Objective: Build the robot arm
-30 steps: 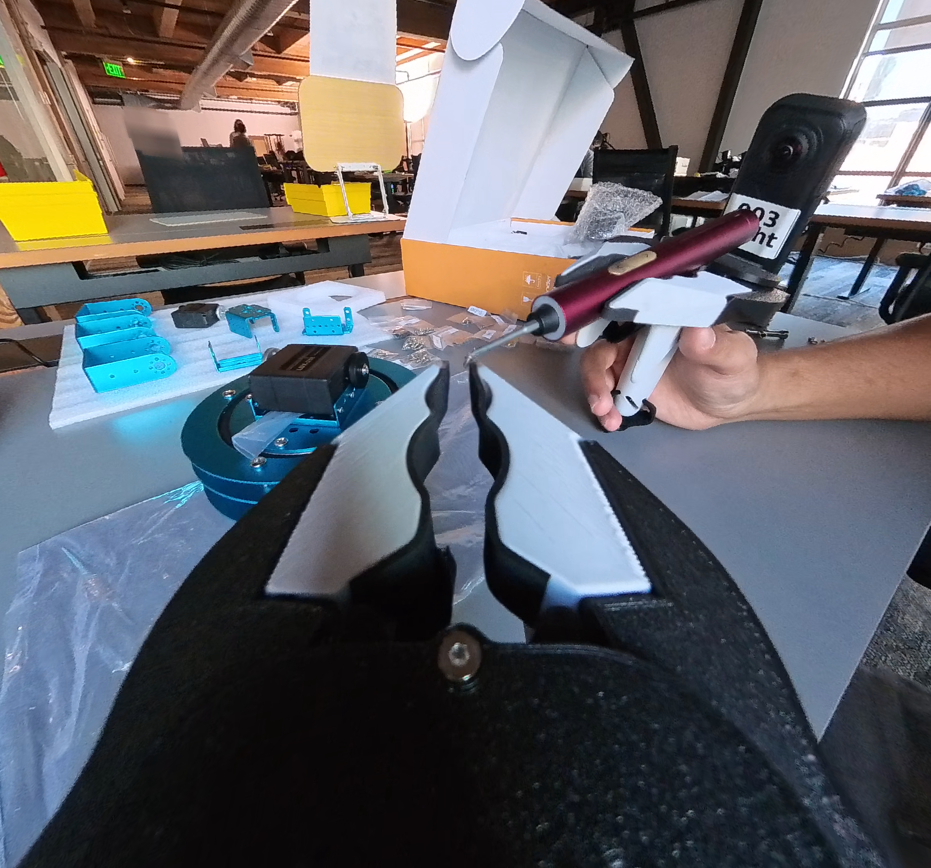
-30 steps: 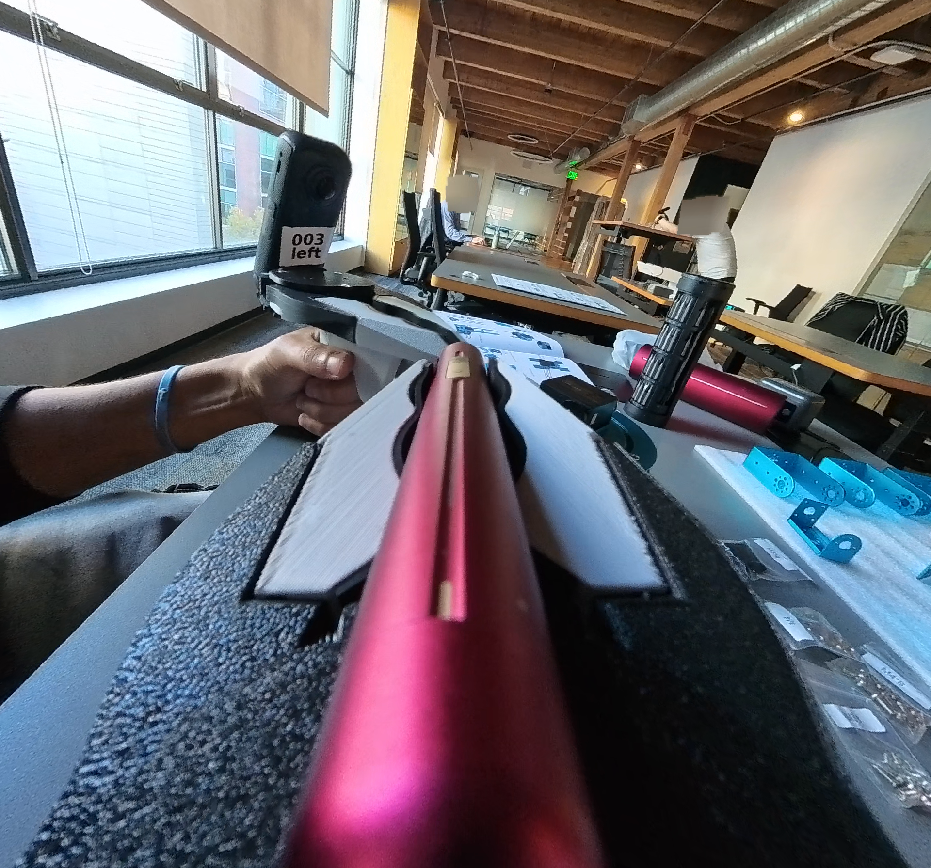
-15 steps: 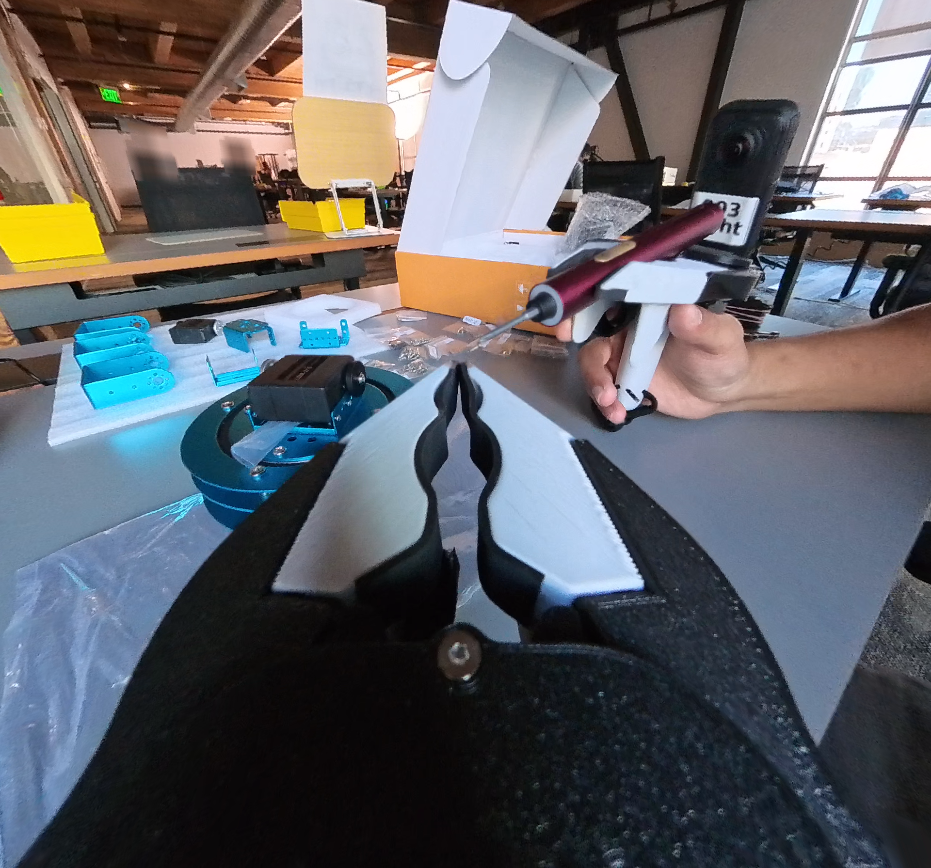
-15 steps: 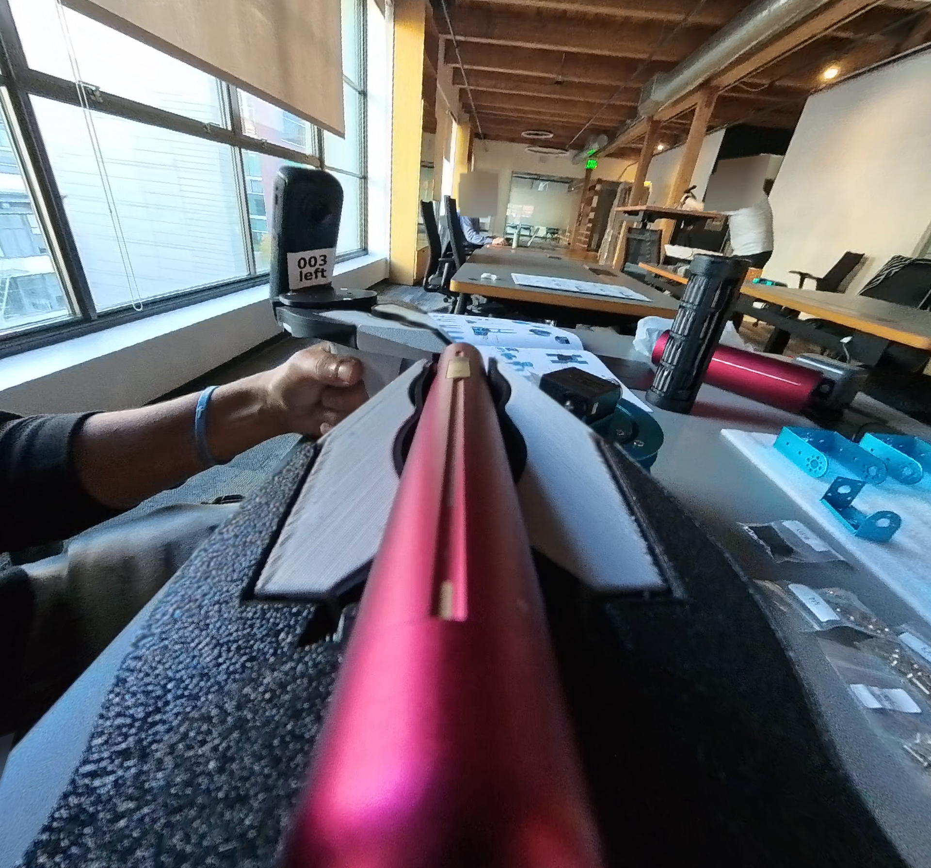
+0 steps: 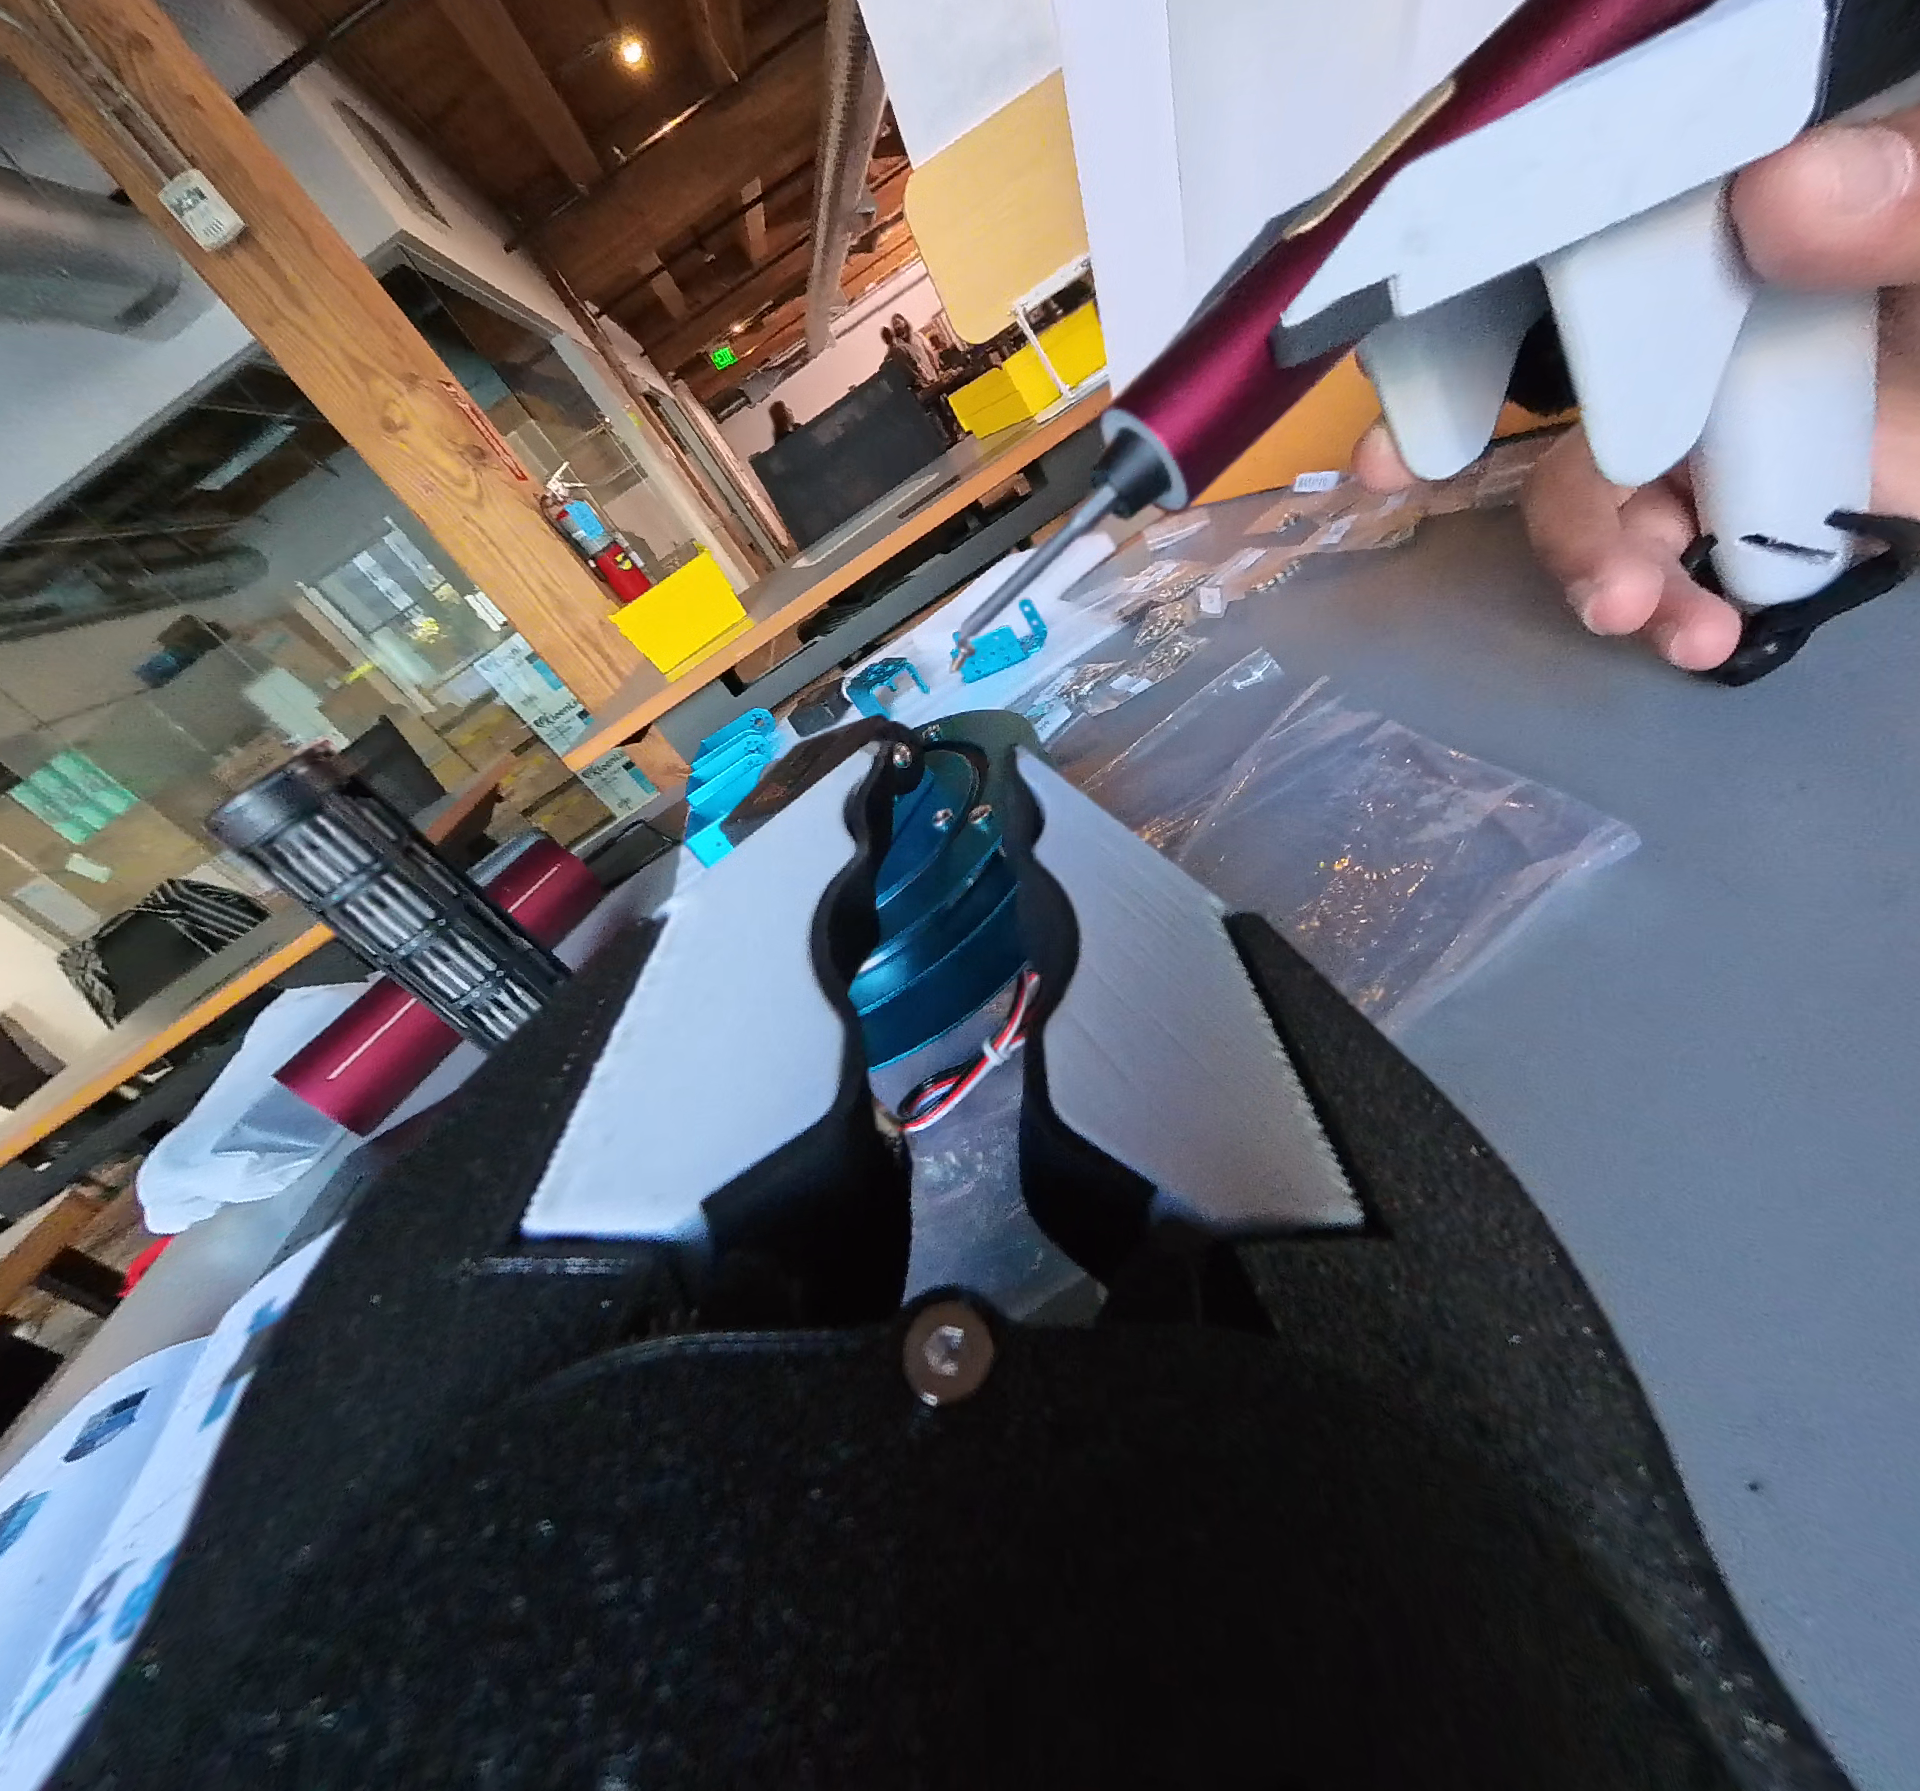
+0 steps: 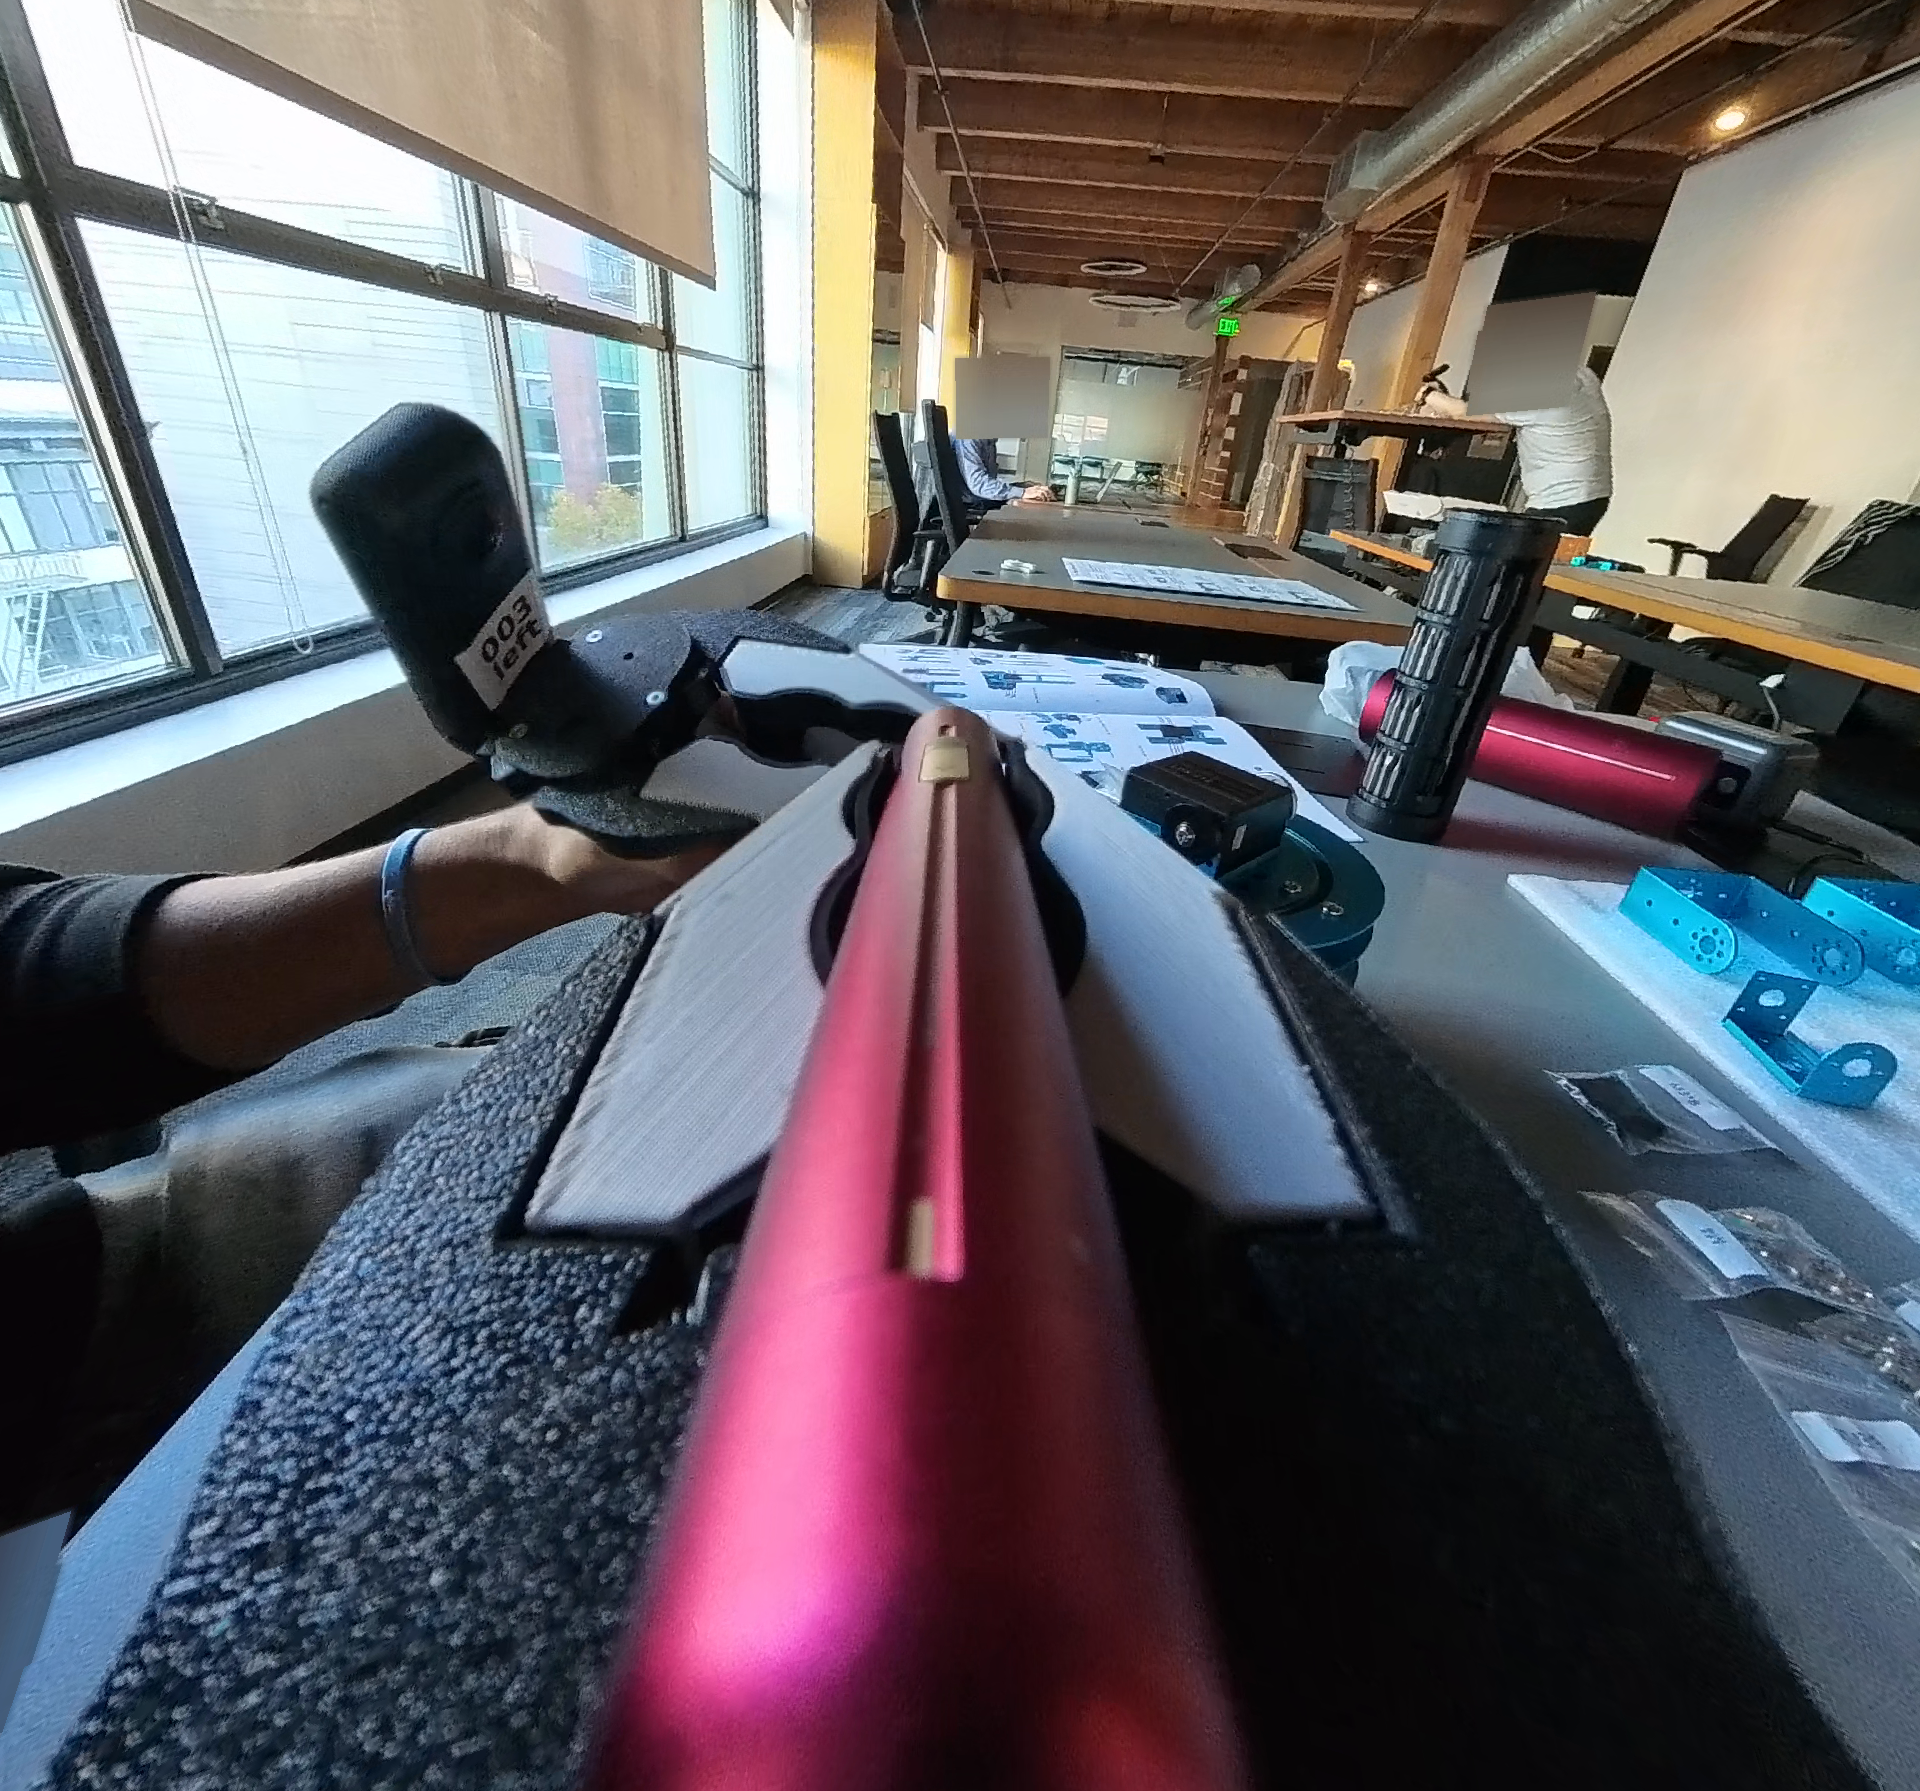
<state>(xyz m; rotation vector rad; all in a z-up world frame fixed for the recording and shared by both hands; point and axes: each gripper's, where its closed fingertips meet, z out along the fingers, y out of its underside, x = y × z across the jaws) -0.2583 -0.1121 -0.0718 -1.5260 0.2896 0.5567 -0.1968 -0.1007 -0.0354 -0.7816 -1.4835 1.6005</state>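
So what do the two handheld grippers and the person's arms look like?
Each gripper, left and right, has a black textured body, white ribbed fingers with wavy black inner pads, a white pistol handle and a black camera bearing a white sticker. Left arm: dark sleeve, blue wristband.

L tongs [image 5: 940, 765] tilted, parted; R tongs [image 6: 951, 765] clamped.

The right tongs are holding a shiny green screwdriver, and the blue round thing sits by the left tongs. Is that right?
Not quite: the screwdriver is dark red, not green, as the right wrist view shows. The right tongs do hold it, and the blue round thing sits by the left tongs.
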